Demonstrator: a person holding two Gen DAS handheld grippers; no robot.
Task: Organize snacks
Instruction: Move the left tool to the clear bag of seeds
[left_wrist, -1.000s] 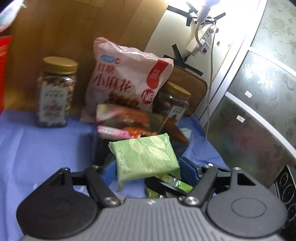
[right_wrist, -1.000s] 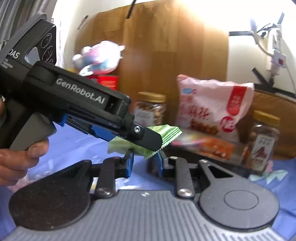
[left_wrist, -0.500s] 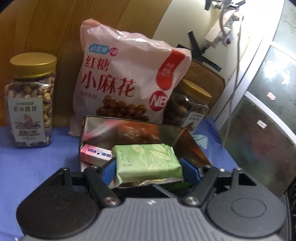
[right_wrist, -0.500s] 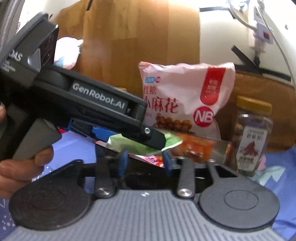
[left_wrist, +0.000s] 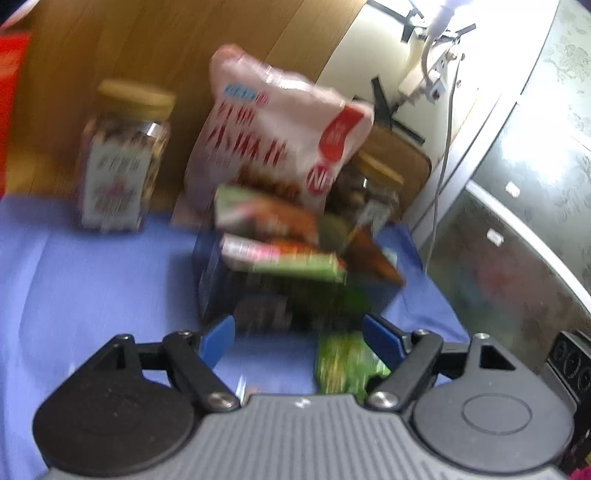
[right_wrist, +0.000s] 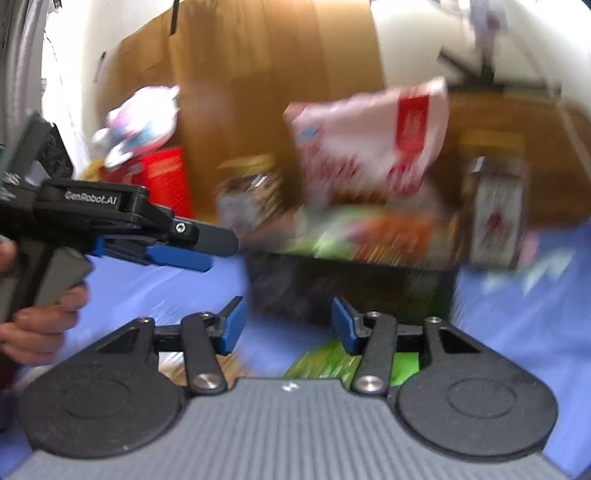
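Both the left hand-held gripper (left_wrist: 299, 332) and right hand-held gripper (right_wrist: 286, 321), just widening, stand apart and empty, since the green snack packet (left_wrist: 314, 266) lies in the dark metal tin (left_wrist: 210, 273).

You can read "GenRobot.AI" in pale letters on the black body of the left gripper (right_wrist: 201, 256), which reaches in from the left of your right gripper's view. Ahead of both tools, the pink snack bag (left_wrist: 280, 136) carries large red characters and a round red badge beginning with "N", but blur leaves them unreadable. The white labels on the two gold-lidded jars (left_wrist: 122, 166) (right_wrist: 495, 206) are smeared past reading too.
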